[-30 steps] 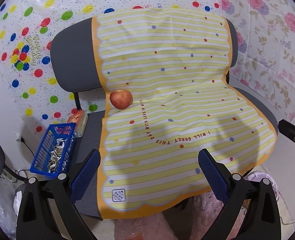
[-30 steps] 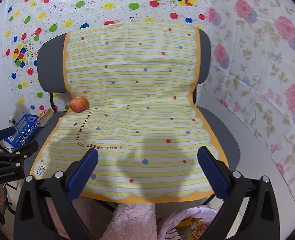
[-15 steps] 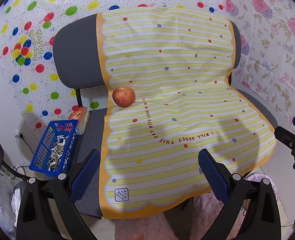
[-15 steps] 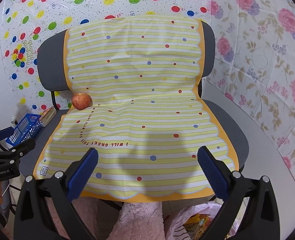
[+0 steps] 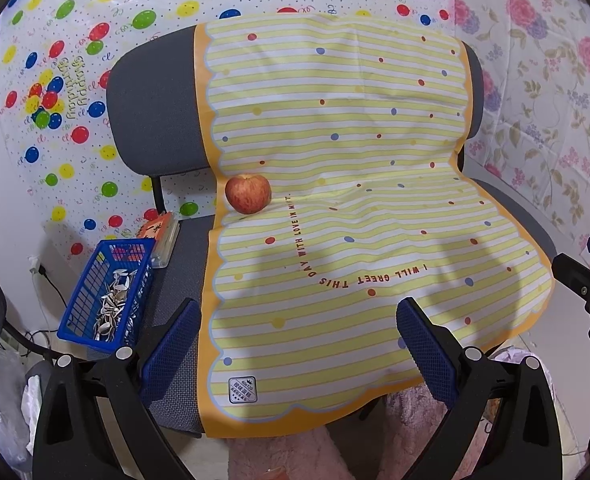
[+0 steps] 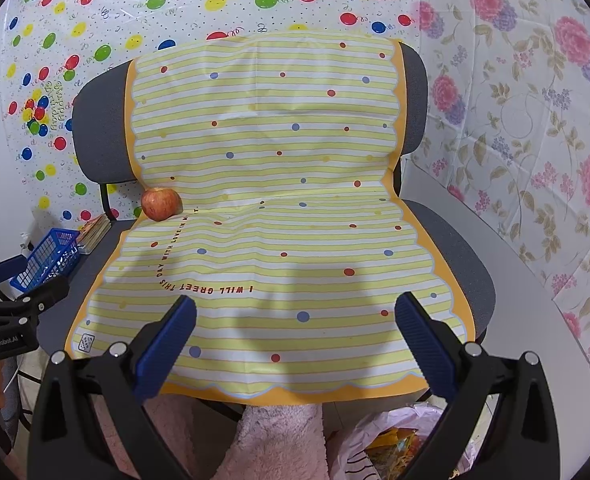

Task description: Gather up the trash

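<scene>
apple (image 5: 248, 199) on striped mat (image 5: 335, 220), jaws wide

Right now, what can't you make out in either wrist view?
- Blue basket contents: left wrist view, too small; pale bits, unidentifiable.
- Box behind it: label unreadable, the basket covers part.
- Bag: right wrist view, cut off by bottom edge and gripper fingers.
- Seat under the yellow mat: covered.

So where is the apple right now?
The apple sits at the back left of the chair seat, on the left edge of the striped yellow mat, with the blue basket to its lower left in both views.
</scene>
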